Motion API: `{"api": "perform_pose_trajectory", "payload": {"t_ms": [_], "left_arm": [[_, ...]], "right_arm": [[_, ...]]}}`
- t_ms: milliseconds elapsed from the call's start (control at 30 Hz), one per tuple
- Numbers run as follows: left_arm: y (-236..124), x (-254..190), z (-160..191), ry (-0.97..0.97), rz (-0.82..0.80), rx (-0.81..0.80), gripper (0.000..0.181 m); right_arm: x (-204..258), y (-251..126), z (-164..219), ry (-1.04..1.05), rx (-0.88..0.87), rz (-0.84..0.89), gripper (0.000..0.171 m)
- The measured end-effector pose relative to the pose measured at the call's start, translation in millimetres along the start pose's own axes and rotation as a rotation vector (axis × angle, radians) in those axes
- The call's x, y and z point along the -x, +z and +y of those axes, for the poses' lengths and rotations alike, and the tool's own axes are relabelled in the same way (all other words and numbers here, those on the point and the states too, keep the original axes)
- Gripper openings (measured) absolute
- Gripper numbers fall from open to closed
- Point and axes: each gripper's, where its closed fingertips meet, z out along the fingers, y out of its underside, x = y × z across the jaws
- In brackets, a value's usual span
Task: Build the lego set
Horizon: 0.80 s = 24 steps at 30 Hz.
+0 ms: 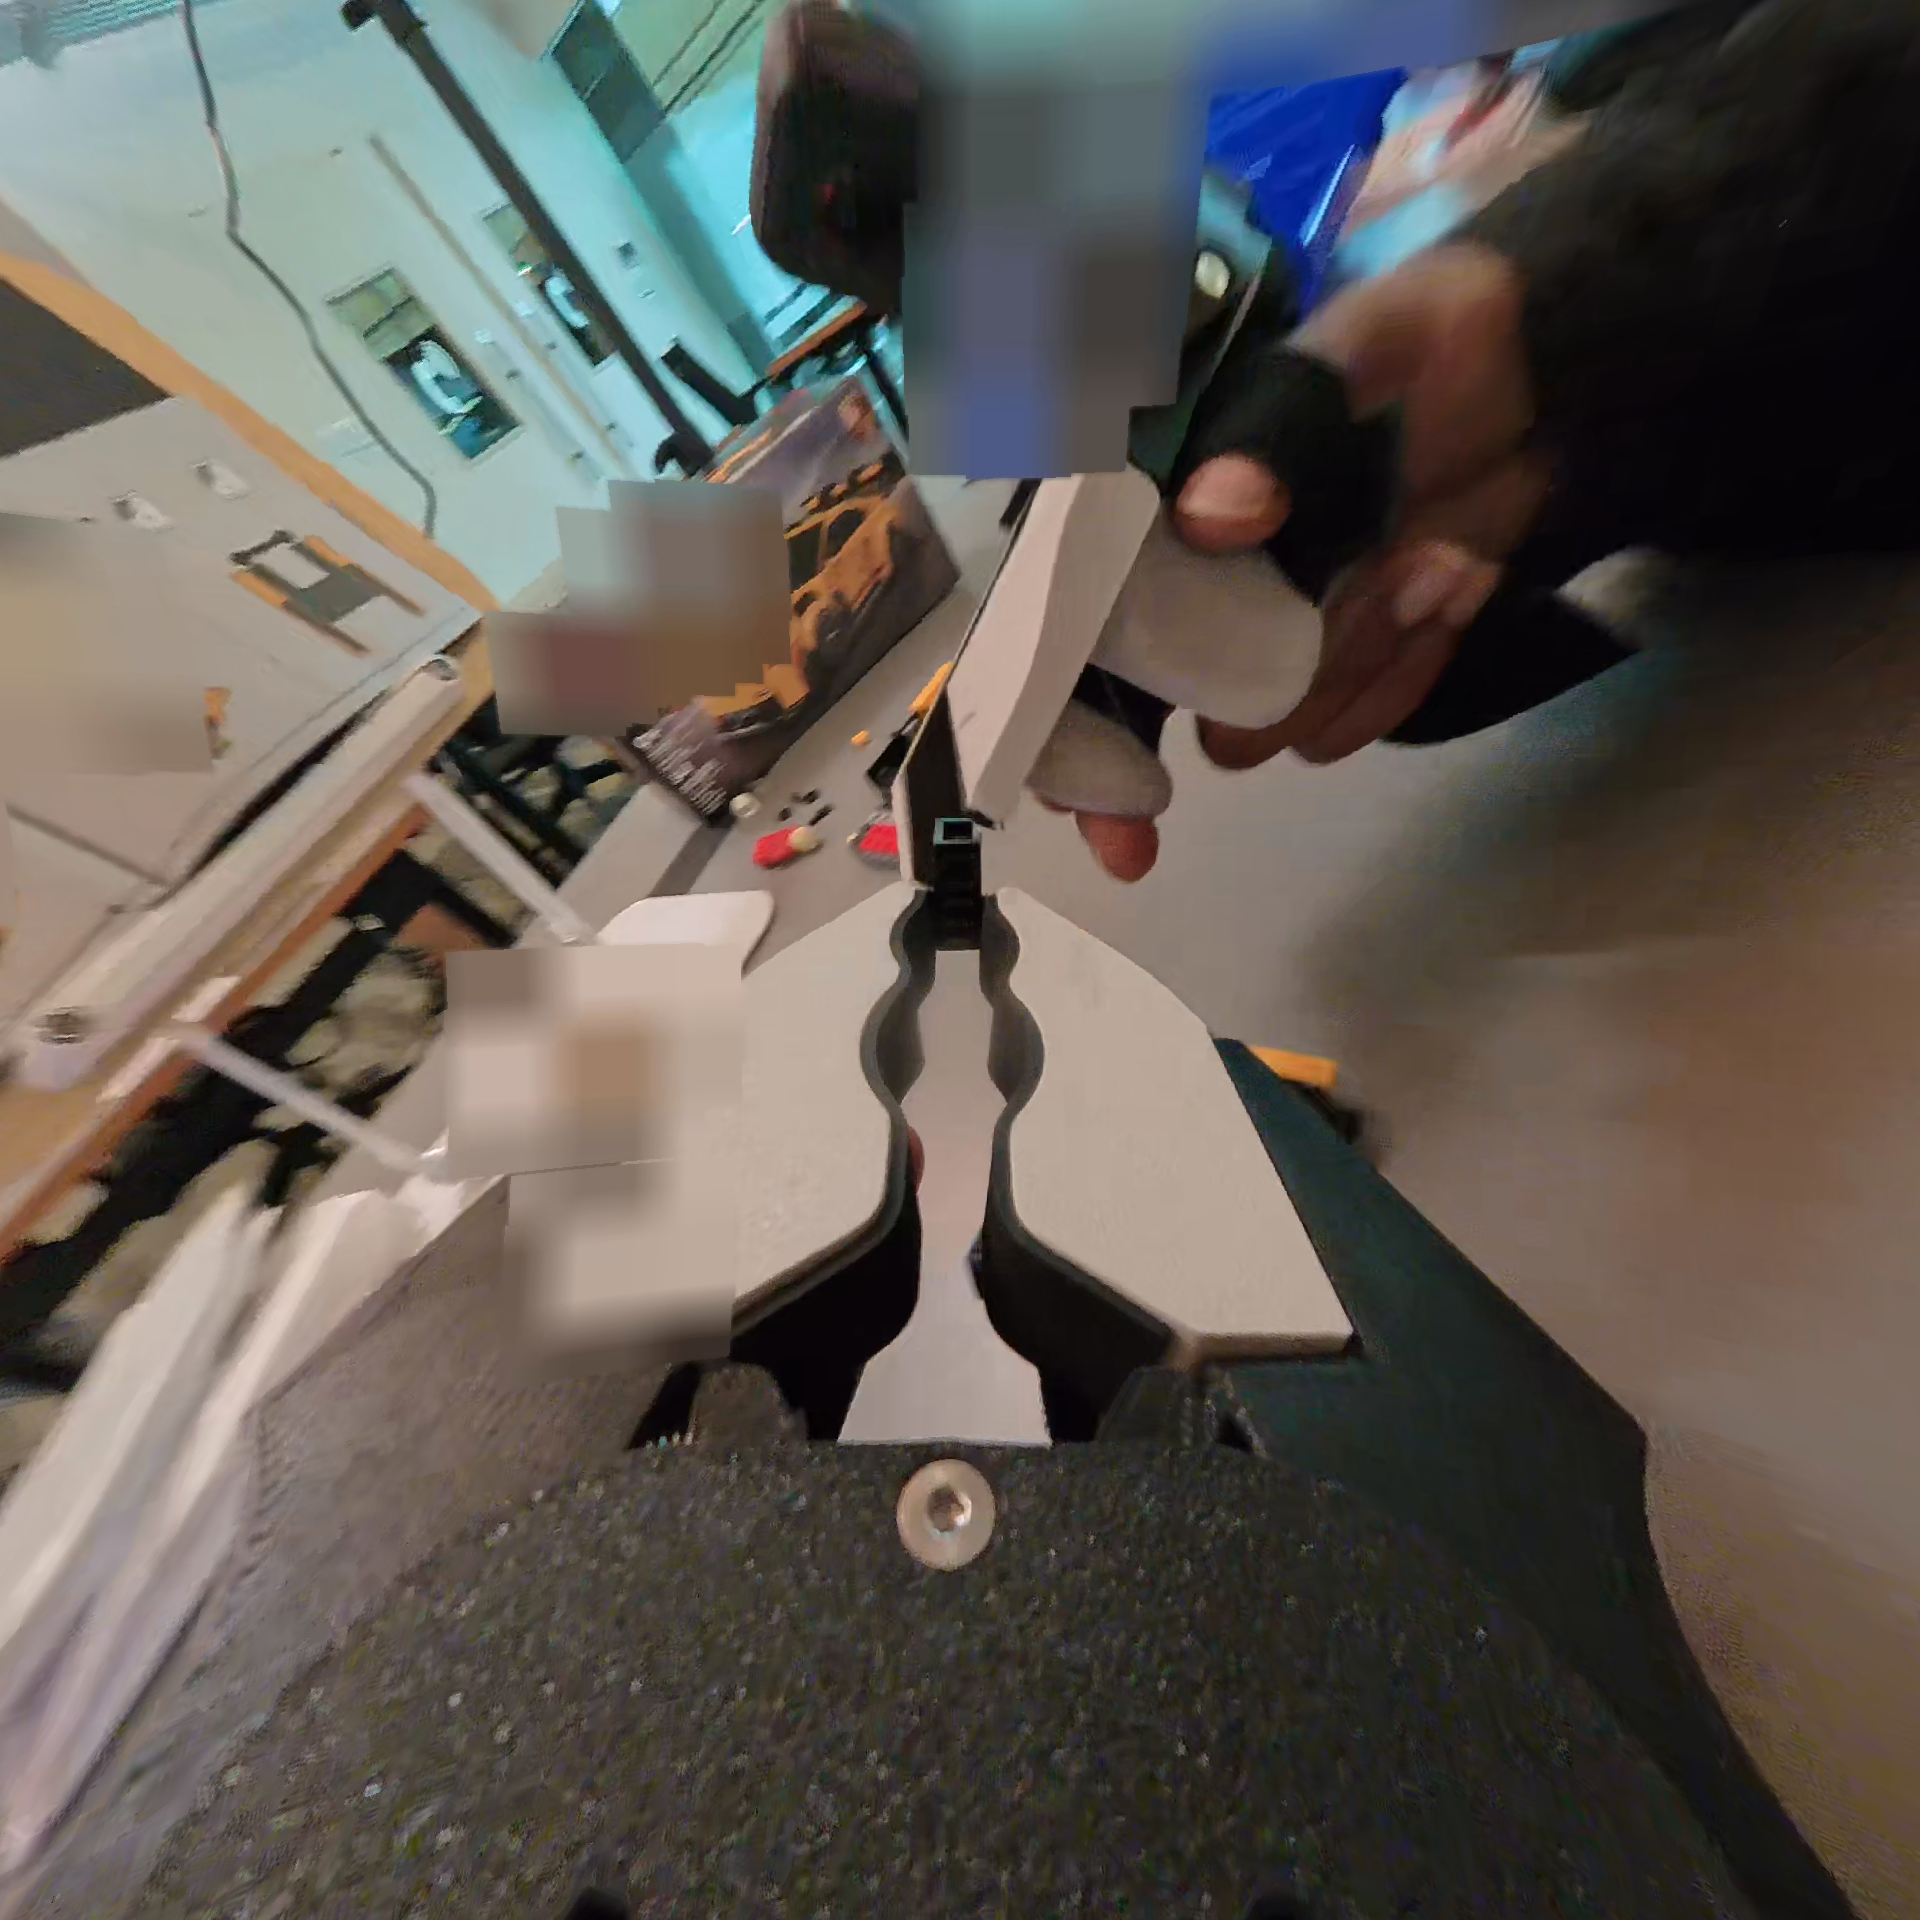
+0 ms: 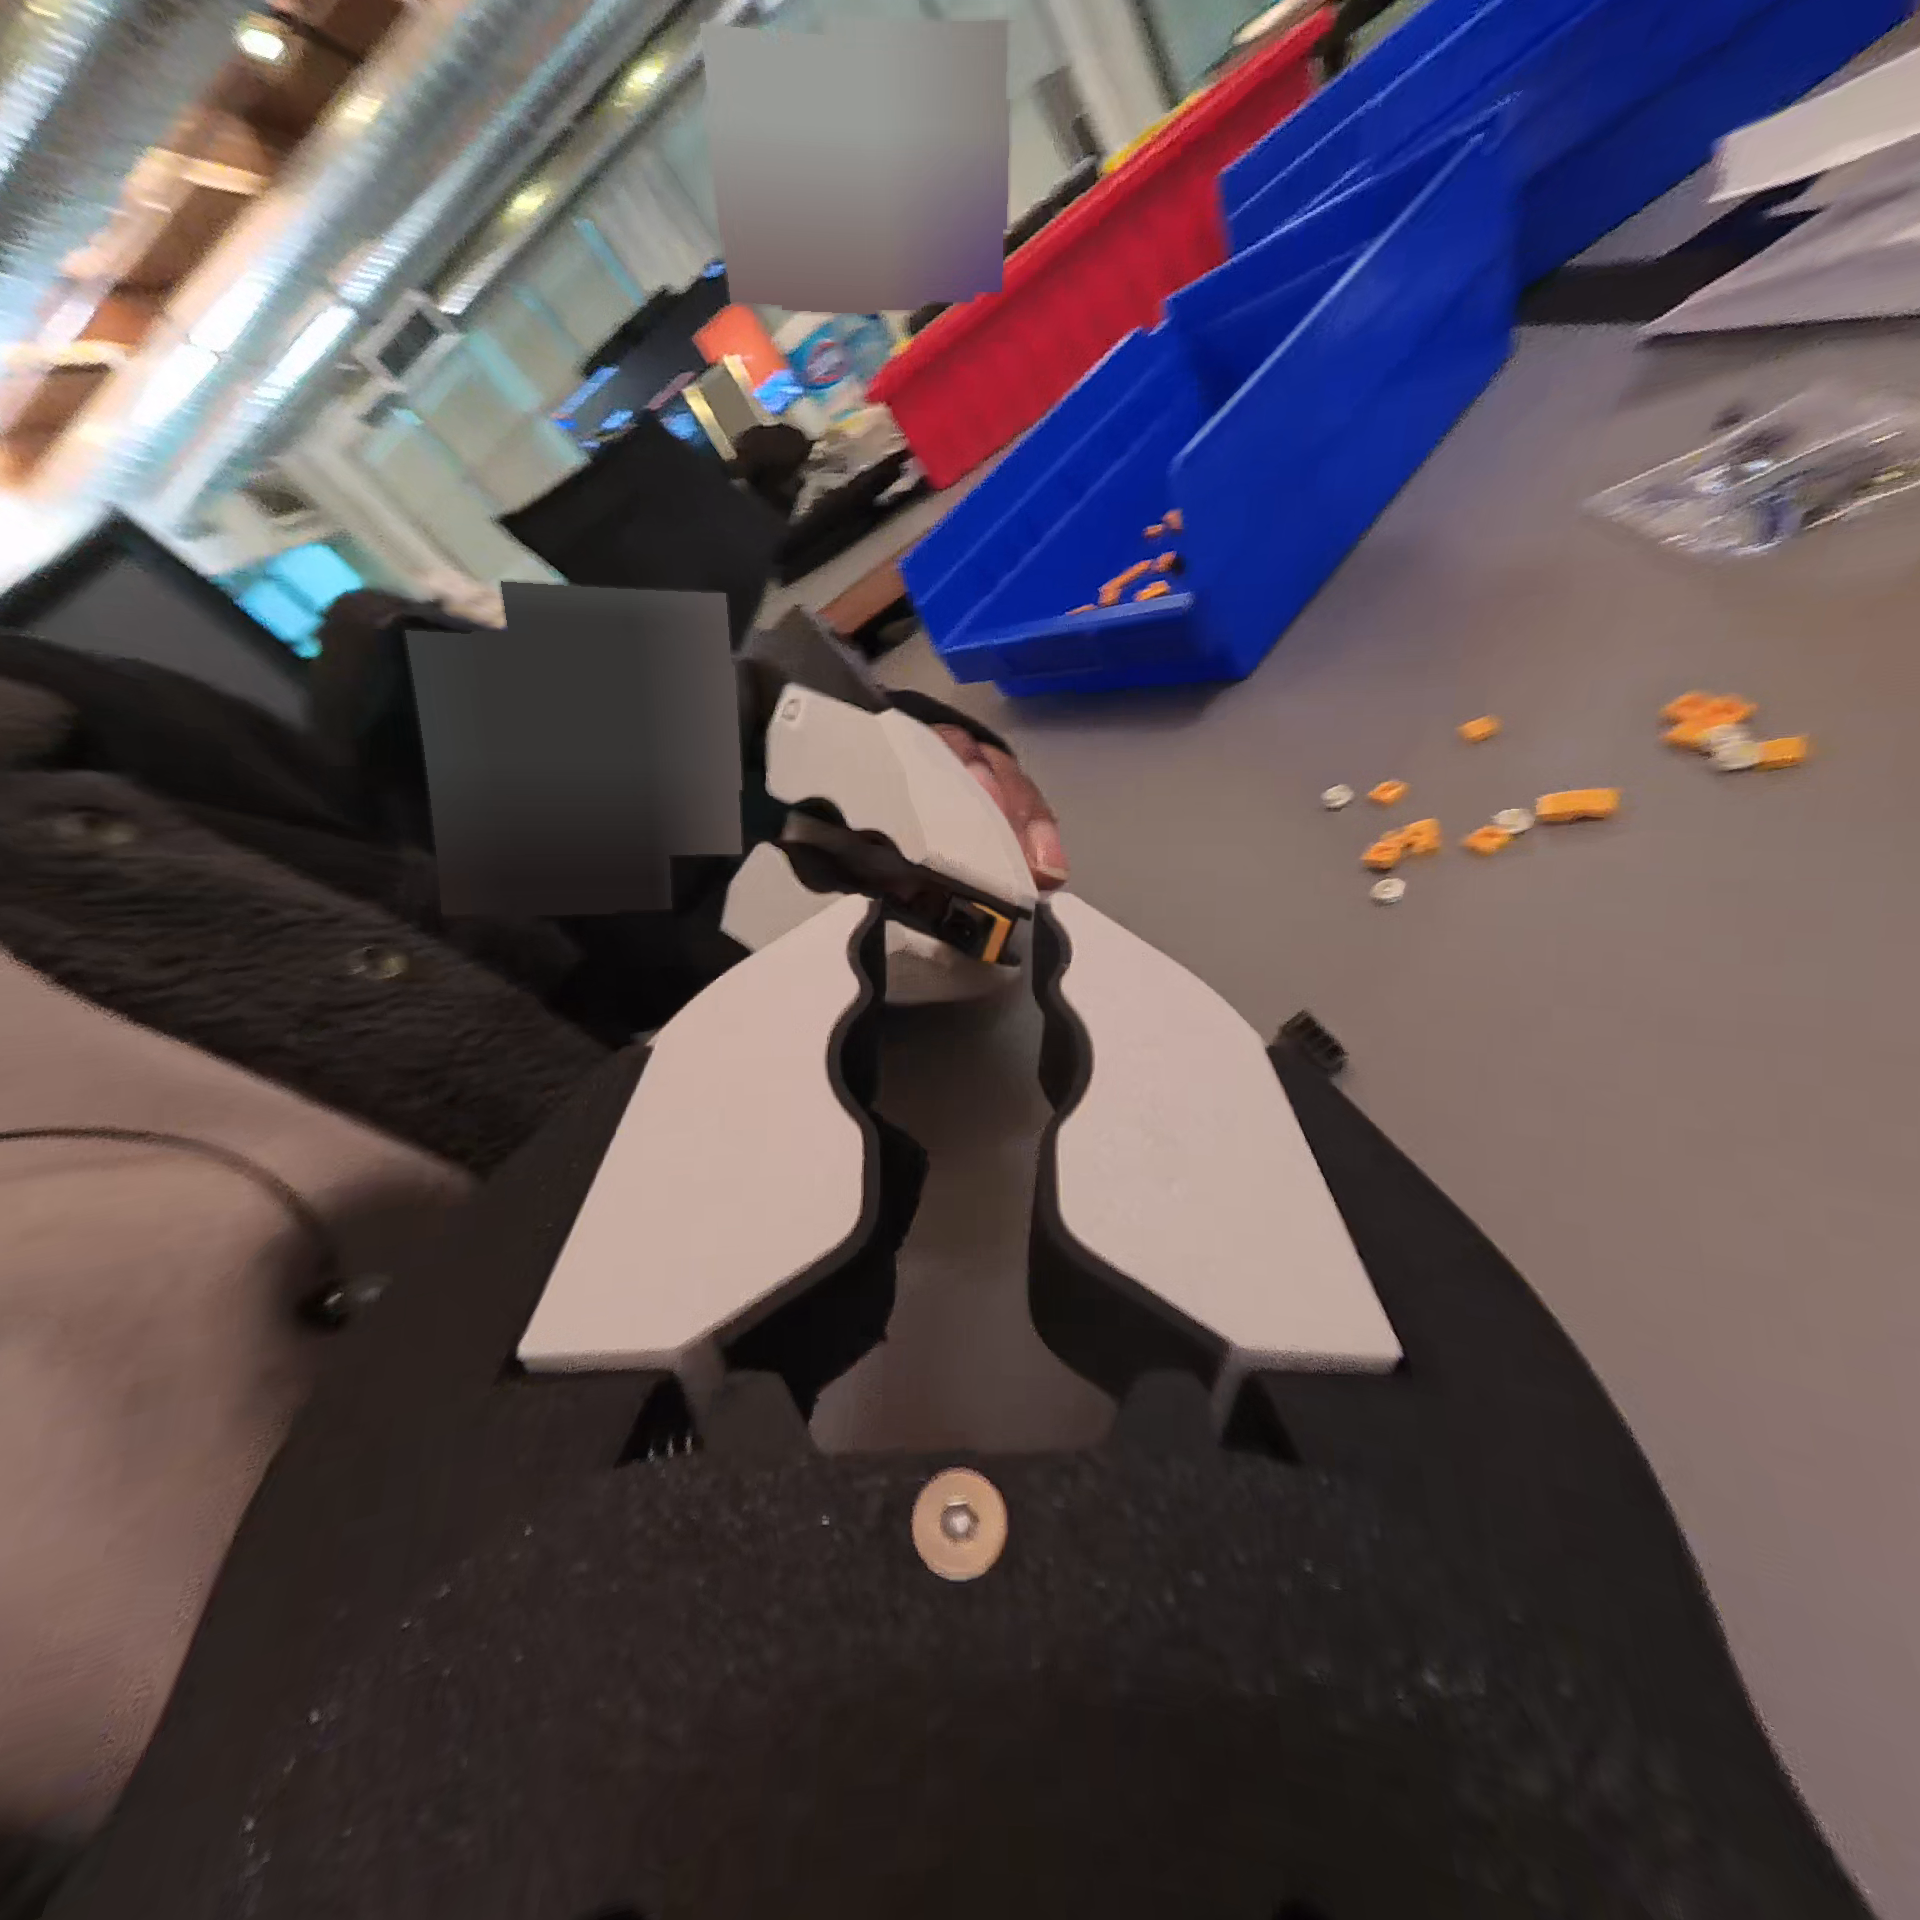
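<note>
Lego piece (image 1: 956, 871), small, stiff and light, sat clamped at the left gripper (image 1: 954, 894) tips; right gripper (image 2: 951, 914) stood apart around it.

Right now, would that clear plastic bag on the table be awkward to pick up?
Probably. The clear bag looks crinkled and limp, so it would likely sag and fold. Small dark pieces inside could shift. Its glossy film may slip between hard fingers.

The left gripper (image 1: 954, 906) has matt grey plastic fingers (image 1: 1122, 1122) on a rough, grainy black body with a shiny metal screw (image 1: 943, 1512). The table (image 2: 1558, 1039) is smooth matt grey. The blue bins (image 2: 1299, 499) look like glossy plastic; the orange bricks (image 2: 1574, 805) are smooth plastic
</note>
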Motion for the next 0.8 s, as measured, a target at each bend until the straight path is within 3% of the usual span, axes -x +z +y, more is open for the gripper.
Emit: {"api": "perform_pose_trajectory", "payload": {"t_ms": [67, 267, 567, 667, 733, 800], "left_arm": [[2, 4, 6, 0.085, -0.060, 0.057, 0.009], [6, 10, 13, 0.303, -0.177, 0.169, 0.008], [8, 10, 13, 0.468, -0.245, 0.216, 0.008], [7, 6, 6, 0.380, -0.193, 0.132, 0.014], [5, 3, -1, 0.186, -0.094, 0.058, 0.031], [-1, -4, -13, -0.059, 0.068, -0.063, 0.030]], "right_arm": [[-10, 2, 1, -0.037, 0.013, 0.122, 0.027], [-18, 7, 5, -0.091, 0.016, 0.266, 0.020], [-19, 7, 7, -0.218, 0.027, 0.281, 0.015], [-9, 5, 6, -0.255, 0.010, 0.164, 0.015], [5, 1, 4, -0.317, 0.000, 0.053, 0.014], [24, -5, 0, -0.402, -0.025, -0.052, 0.015]]}}
